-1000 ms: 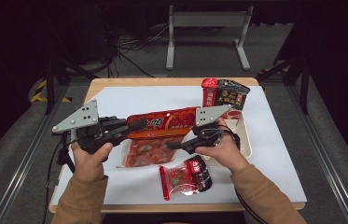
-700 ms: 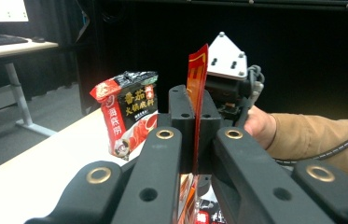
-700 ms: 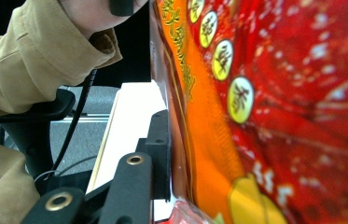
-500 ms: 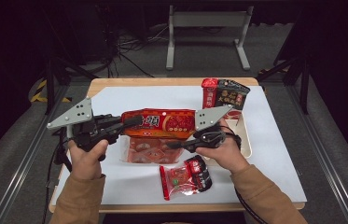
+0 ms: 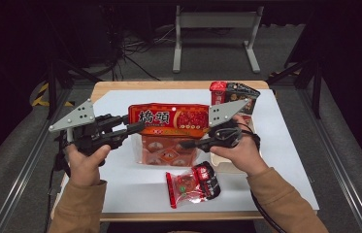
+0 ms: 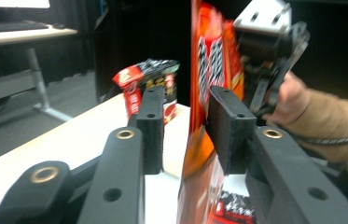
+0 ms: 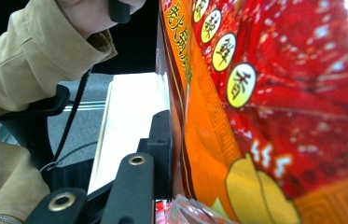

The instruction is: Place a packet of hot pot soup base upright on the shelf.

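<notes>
A large red and orange snack bag (image 5: 169, 119) hangs upright over the white table sheet (image 5: 120, 184), between my two grippers. My right gripper (image 5: 188, 144) is shut on its right lower edge. In the right gripper view one black finger (image 7: 161, 144) presses flat against the bag (image 7: 265, 121), which hides the other finger. My left gripper (image 5: 135, 130) is at the bag's left end. Its jaws have just been opening, and in the left gripper view the bag's edge (image 6: 209, 56) stands loose in the gap of the gripper (image 6: 185, 112).
A red packet with clear windows (image 5: 166, 153) lies flat under the raised bag. A small red packet (image 5: 193, 184) lies near the front edge. Red and black packets (image 5: 232, 94) stand at the back right, and a beige tray (image 5: 227, 167) sits under my right hand.
The bag has risen off the flat packet and turned upright to face the camera. My right gripper rose with it. The left gripper's jaws have come apart around the bag's left end.
</notes>
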